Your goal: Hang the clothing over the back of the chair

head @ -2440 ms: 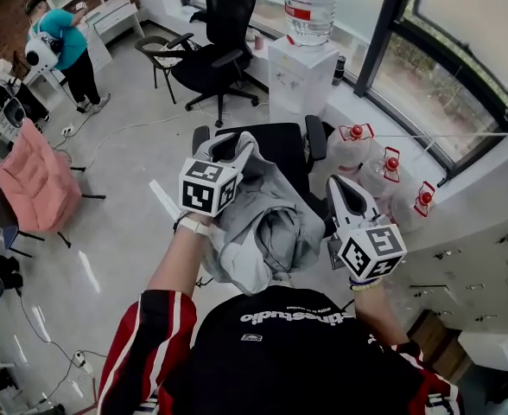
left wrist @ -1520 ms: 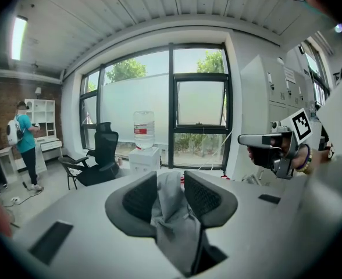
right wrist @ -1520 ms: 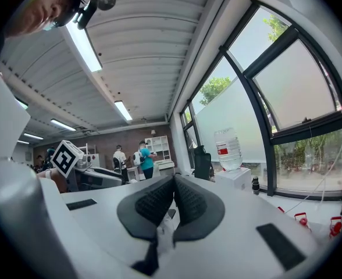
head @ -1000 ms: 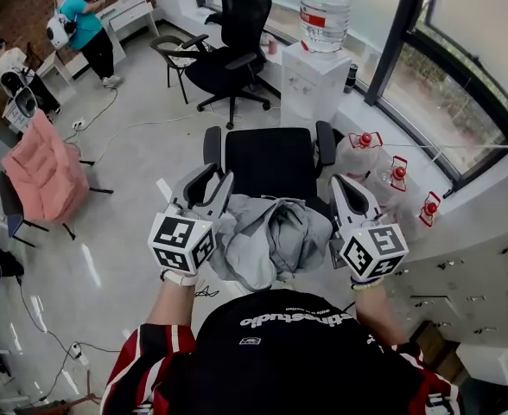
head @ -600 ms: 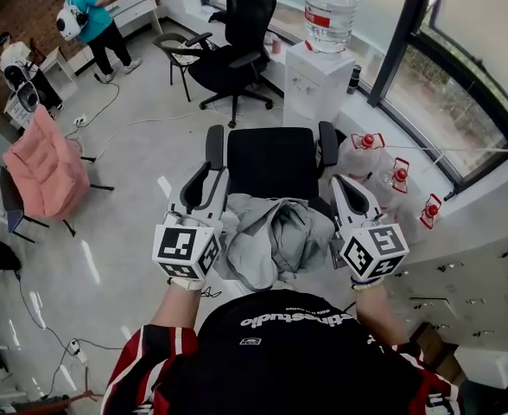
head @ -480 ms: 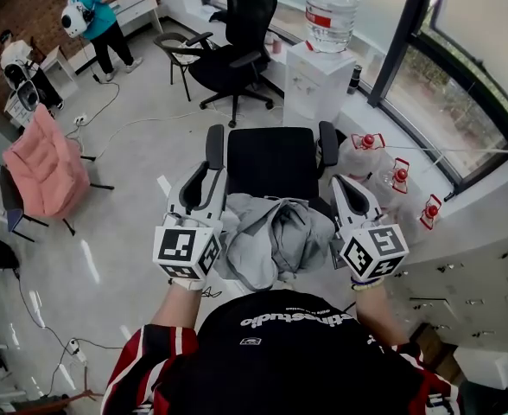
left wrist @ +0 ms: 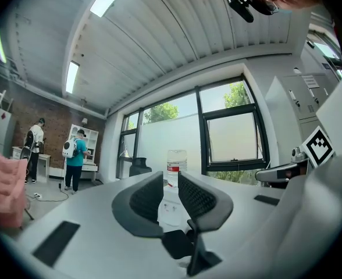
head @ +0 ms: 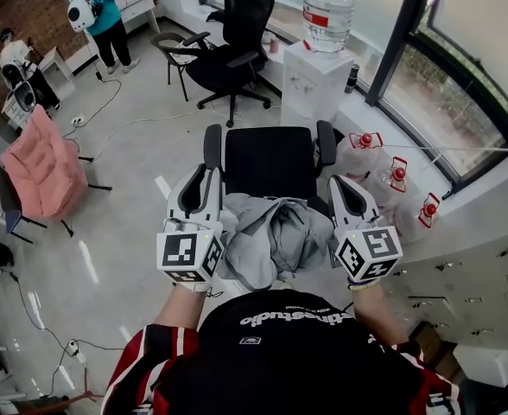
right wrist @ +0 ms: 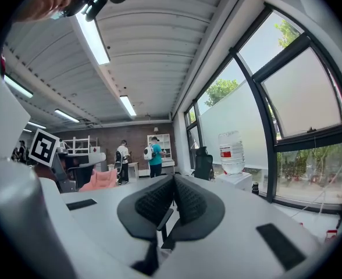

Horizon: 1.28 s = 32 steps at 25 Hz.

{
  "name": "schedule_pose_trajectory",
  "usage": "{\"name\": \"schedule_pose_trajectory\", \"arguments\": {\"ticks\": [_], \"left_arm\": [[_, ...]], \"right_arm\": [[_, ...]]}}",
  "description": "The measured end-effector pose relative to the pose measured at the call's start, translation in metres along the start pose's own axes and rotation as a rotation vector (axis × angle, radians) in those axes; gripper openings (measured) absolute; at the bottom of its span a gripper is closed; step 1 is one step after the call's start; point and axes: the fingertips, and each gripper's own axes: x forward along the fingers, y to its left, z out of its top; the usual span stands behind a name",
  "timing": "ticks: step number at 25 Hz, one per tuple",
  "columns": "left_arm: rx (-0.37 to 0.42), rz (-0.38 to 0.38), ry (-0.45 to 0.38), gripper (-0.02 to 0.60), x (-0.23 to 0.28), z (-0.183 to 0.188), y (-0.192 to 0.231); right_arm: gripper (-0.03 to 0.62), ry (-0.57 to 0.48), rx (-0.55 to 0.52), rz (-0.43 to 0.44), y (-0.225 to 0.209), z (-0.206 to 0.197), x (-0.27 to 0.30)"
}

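Observation:
A grey garment (head: 267,236) lies bunched over the back of a black office chair (head: 271,162), just in front of me; the chair back itself is hidden under it. My left gripper (head: 200,182) is beside the garment's left edge and points level. Its jaws are closing, and a narrow gap with nothing in it still shows between the pads (left wrist: 149,197). My right gripper (head: 342,190) is at the garment's right side. In the right gripper view its pads (right wrist: 189,199) meet with nothing between them.
A water dispenser (head: 314,76) stands beyond the chair, with several spare water bottles (head: 384,167) on the floor to the right. A second black office chair (head: 228,50) is further back. A pink chair (head: 42,175), floor cables and two people (head: 103,15) are at the left.
The left gripper has drawn back off the garment to its left side and turned to point straight ahead, and its jaws have narrowed. The right gripper and the garment have stayed put.

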Motion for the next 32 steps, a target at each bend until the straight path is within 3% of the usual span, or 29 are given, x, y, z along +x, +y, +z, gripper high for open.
{"name": "schedule_pose_trajectory", "arguments": {"ticks": [11,19,32], "left_arm": [[0.007,0.004,-0.029,0.025,-0.001,0.006,-0.008],[-0.019,-0.006,-0.023,0.025,-0.004,0.003,-0.012],[-0.025,-0.004,-0.014,0.025,0.005,-0.001,-0.017]], "right_arm": [[0.005,-0.038,0.004,-0.022,0.004,0.0,-0.001],[0.003,-0.097,-0.016,-0.04,0.008,0.007,-0.005],[0.003,-0.082,-0.032,-0.023,0.005,0.008,-0.002]]}}
